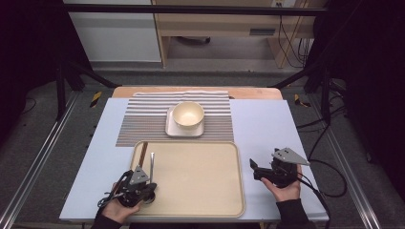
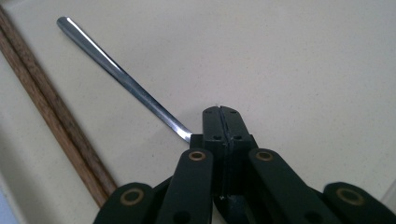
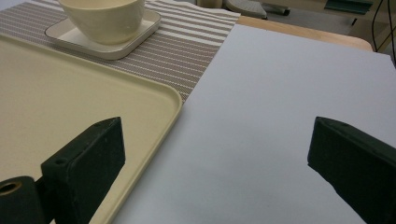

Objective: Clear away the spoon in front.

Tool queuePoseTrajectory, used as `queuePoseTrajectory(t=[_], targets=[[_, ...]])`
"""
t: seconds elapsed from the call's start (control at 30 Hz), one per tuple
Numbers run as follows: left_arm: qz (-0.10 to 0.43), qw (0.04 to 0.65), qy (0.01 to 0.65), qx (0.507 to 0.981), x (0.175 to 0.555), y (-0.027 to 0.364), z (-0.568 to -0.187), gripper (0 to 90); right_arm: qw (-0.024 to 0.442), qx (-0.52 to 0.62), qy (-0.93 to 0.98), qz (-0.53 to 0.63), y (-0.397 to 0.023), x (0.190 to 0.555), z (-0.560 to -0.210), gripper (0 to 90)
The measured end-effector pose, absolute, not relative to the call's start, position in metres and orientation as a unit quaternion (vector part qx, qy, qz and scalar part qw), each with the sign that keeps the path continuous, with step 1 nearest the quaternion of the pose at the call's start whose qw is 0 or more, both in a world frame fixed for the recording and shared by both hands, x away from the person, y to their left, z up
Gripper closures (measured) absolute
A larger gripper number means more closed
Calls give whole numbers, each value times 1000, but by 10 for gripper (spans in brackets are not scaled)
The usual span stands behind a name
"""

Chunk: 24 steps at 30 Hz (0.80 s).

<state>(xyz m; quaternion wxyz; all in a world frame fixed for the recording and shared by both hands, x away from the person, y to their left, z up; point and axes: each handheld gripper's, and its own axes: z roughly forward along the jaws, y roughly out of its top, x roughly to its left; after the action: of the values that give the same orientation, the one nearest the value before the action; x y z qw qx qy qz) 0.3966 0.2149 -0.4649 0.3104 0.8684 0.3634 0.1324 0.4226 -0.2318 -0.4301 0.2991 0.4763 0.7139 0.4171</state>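
- The left gripper (image 2: 220, 112) has its jaws pressed together on the near end of a metal utensil (image 2: 122, 77), low over the tray (image 1: 200, 191); the handle runs away from the jaws and lies on the tray floor.
- Which utensil it is I cannot tell, as its head is hidden under the jaws.
- A clean lift likely needs the pinch kept firm and a straight rise, so the thin handle does not swivel.
- Wooden chopsticks (image 2: 51, 107) lie just beside it along the tray's left wall; best not to drag across them.
- The right gripper (image 3: 217, 154) hangs wide open over the bare table (image 3: 289, 93), holding nothing.
- A bowl (image 1: 188, 115) on a square plate (image 1: 172, 129) waits beyond the tray.
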Motion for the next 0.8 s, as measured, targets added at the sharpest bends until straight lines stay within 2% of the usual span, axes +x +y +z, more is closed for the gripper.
queuePoseTrajectory(t=[0.43,0.67,0.8], targets=[[135,308,373,865,397,223,-464,894,299,476,714,417,-232,423,-430,43],[153,340,370,851,400,223,-455,869,297,474,716,417,-231,424,-431,40],[171,366,371,836,401,226,-446,818,297,474,714,421,-232,423,-431,38]])
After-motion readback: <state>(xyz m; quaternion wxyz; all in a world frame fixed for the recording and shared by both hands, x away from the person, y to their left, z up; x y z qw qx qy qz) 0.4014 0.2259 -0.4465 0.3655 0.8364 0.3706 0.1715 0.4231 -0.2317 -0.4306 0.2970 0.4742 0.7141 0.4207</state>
